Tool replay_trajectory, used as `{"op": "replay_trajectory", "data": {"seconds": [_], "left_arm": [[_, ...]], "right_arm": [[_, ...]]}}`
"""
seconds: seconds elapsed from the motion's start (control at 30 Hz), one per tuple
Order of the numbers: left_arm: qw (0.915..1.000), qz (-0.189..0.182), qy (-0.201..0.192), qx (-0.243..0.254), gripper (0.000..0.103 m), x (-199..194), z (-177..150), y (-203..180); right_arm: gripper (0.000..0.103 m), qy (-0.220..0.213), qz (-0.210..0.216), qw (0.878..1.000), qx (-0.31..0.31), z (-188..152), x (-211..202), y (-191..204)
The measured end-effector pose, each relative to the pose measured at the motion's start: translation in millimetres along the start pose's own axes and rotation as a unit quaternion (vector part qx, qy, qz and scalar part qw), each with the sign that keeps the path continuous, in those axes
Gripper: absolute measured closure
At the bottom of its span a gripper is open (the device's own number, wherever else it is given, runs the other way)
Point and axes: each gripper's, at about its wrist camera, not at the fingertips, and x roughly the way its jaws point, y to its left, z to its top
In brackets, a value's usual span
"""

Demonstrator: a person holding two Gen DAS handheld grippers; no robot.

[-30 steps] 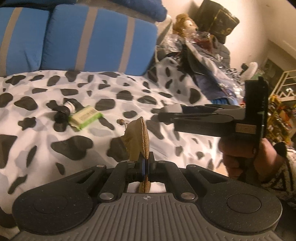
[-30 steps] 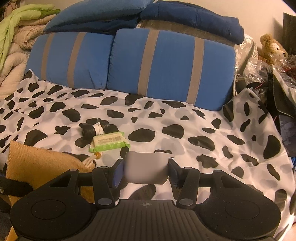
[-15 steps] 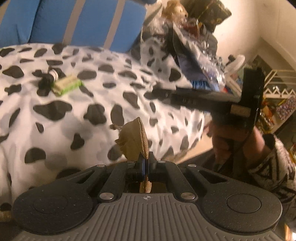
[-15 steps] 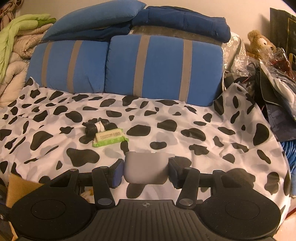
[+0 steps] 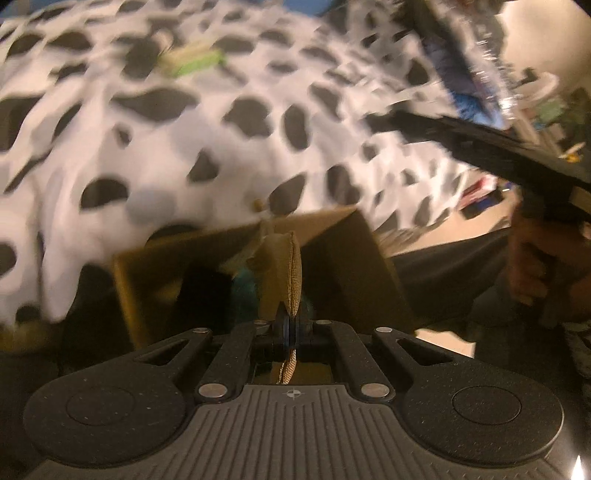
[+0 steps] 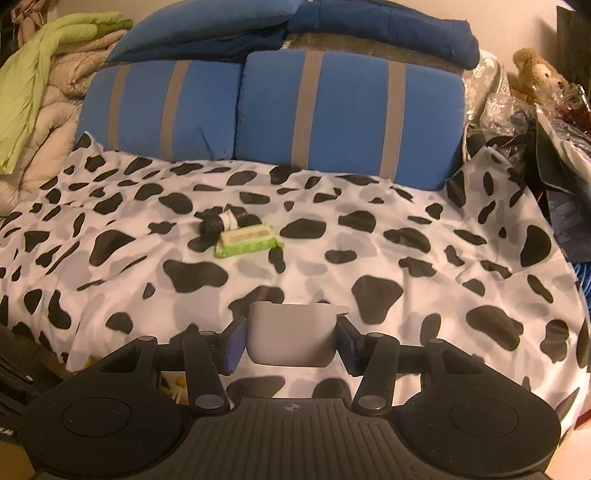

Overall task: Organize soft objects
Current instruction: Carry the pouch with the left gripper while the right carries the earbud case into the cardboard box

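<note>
My left gripper (image 5: 291, 326) is shut on a tan fabric pouch (image 5: 282, 271) and holds it over an open cardboard box (image 5: 354, 258) beside the bed; the view is blurred. My right gripper (image 6: 291, 341) is shut on a pale grey soft object (image 6: 291, 334) above the front of the cow-print bedspread (image 6: 406, 258). It also shows in the left wrist view (image 5: 480, 147) at the right. A green wipes pack (image 6: 249, 242) and a black and white bundle (image 6: 223, 221) lie mid-bed.
Two blue striped pillows (image 6: 347, 114) and dark blue bedding (image 6: 388, 33) stand at the bed's head. Folded quilts (image 6: 44, 92) are piled at the left. A teddy bear (image 6: 537, 75) and plastic-wrapped clutter (image 6: 554, 147) fill the right side.
My left gripper has dropped off the bed's edge with the pouch, and the open box has come into view below it. My right gripper has pulled back slightly, still holding the grey object.
</note>
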Motion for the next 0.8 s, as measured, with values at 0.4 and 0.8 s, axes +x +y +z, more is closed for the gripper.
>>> {"op": "replay_trajectory", "data": {"seconds": [0.4, 0.8], "left_arm": [[0.9946, 0.096, 0.028, -0.028, 0.030, 6.2, -2.1, 9.9], [0.9847, 0.158, -0.053, -0.049, 0.030, -13.9, 5.7, 14.4]], "right_arm": [[0.049, 0.076, 0.055, 0.995, -0.022, -16.0, 7.3, 20.5], [0.048, 0.137, 0.095, 0.985, -0.041, -25.2, 20.2, 33.7]]}}
